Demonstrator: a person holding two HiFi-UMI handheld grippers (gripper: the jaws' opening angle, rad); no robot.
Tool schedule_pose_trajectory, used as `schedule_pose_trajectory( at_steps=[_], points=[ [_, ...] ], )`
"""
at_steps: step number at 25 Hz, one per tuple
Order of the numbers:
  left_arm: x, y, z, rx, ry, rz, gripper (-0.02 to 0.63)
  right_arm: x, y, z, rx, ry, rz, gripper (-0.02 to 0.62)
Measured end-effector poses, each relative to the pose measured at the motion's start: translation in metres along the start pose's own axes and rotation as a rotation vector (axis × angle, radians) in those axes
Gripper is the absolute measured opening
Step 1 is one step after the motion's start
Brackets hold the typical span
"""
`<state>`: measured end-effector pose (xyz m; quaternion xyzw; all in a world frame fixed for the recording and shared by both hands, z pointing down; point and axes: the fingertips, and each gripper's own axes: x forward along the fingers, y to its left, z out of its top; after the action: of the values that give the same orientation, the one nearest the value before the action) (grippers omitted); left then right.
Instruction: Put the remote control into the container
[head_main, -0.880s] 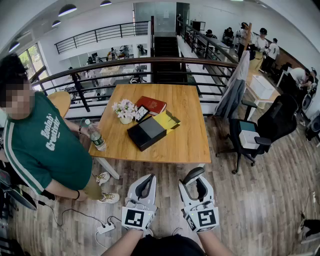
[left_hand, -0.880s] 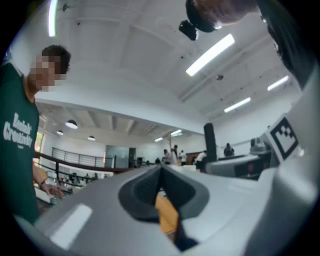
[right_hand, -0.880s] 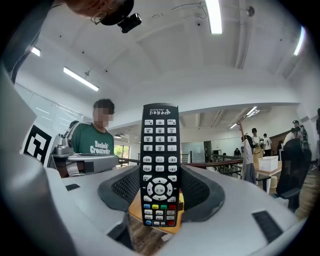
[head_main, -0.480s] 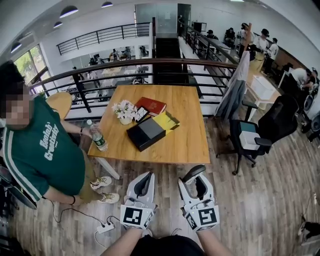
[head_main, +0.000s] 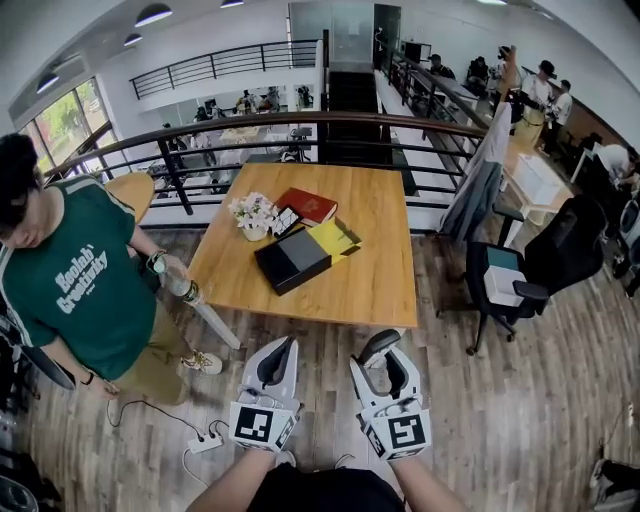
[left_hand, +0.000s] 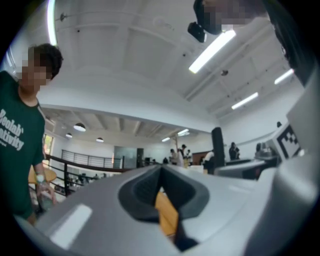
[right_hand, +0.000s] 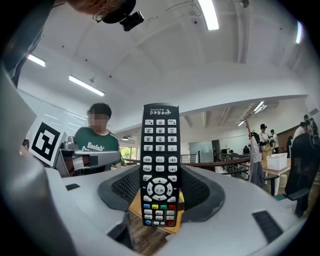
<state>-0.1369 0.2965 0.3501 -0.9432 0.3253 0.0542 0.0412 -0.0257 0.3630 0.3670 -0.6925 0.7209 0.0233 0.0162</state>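
A black remote control stands upright between the pads of my right gripper, which is shut on it, buttons facing the camera. In the head view the right gripper hangs low over the wooden floor, short of the wooden table. The container, a black box, lies on that table beside a yellow sheet. My left gripper is next to the right one, its jaws together with nothing in them; the left gripper view shows its pads meeting.
A person in a green shirt stands left of the table holding a water bottle. A red book and a flower pot sit on the table. An office chair stands at the right, and a power strip lies on the floor.
The person in green has stepped back to the left and taken the bottle off the table's corner. Both grippers have drifted slightly left, the remote still held.
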Motion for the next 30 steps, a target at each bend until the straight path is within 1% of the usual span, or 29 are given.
schedule_pose_trajectory(
  at_steps=[2, 6, 10, 14, 21, 25, 30],
  points=[
    [0.000, -0.004, 0.000, -0.005, 0.006, 0.023, -0.005, -0.003, -0.008, 0.000, 0.018, -0.003, 0.012, 0.251],
    [-0.001, -0.014, 0.004, 0.035, -0.001, 0.062, -0.005, -0.012, -0.020, -0.003, 0.020, -0.008, 0.046, 0.252],
    [-0.003, -0.021, -0.003, 0.030, 0.011, 0.091, -0.005, -0.019, -0.027, -0.006, 0.024, -0.015, 0.069, 0.252],
    [0.004, -0.033, -0.010, 0.027, 0.018, 0.086, -0.005, -0.025, -0.039, -0.008, 0.018, -0.015, 0.070, 0.252],
    [0.024, -0.040, -0.016, 0.024, 0.018, 0.071, -0.005, -0.024, -0.058, -0.018, 0.018, 0.004, 0.059, 0.250],
    [0.043, -0.047, -0.024, 0.010, 0.018, 0.047, -0.005, -0.019, -0.071, -0.020, 0.004, 0.008, 0.054, 0.252],
    [0.066, -0.047, -0.033, 0.016, 0.018, 0.022, -0.005, -0.005, -0.086, -0.028, 0.010, 0.016, 0.032, 0.252]
  ],
)
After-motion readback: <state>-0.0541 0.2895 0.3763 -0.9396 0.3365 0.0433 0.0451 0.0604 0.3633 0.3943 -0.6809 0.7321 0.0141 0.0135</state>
